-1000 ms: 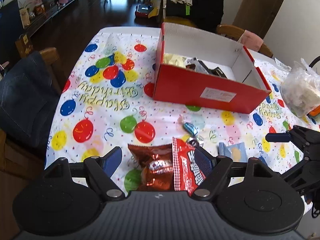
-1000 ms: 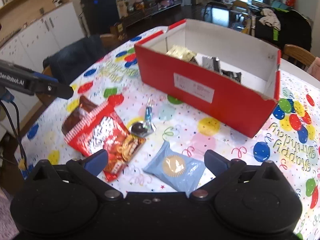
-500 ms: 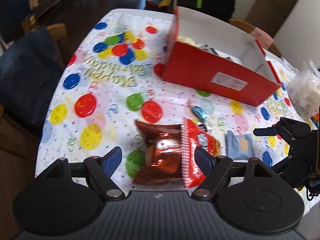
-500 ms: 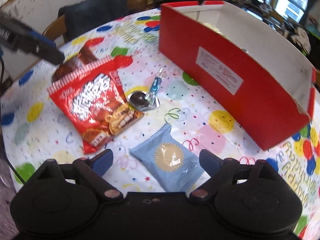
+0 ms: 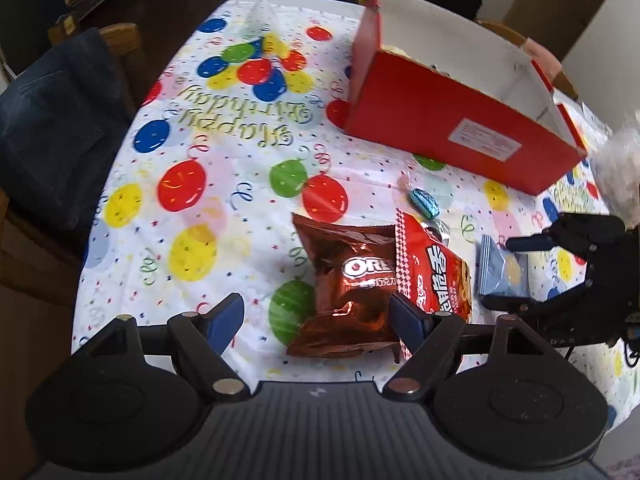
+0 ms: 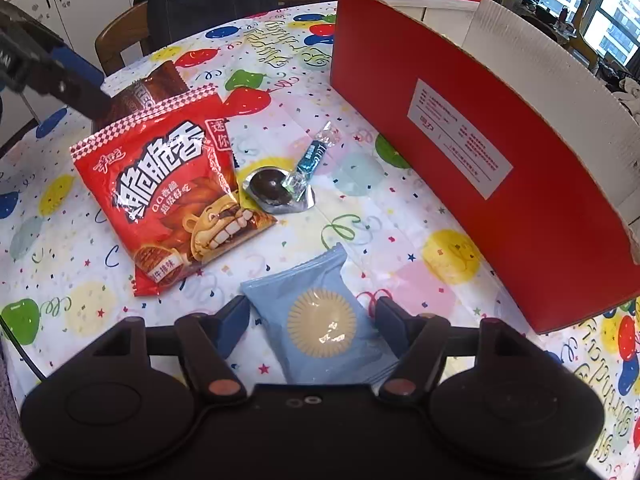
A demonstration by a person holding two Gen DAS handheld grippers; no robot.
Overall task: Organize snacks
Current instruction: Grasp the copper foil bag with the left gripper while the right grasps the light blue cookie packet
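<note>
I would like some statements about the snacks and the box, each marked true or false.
1. The blue packet lies between the right gripper jaws, which are closing. True.
2. The Oreo bag is inside the red box. False: it lies on the tablecloth, outside the box.
3. The red bag partly covers the Oreo bag. True.
4. The blue candy lies on the blue packet. False: it lies apart, beside a foil-wrapped chocolate.
</note>
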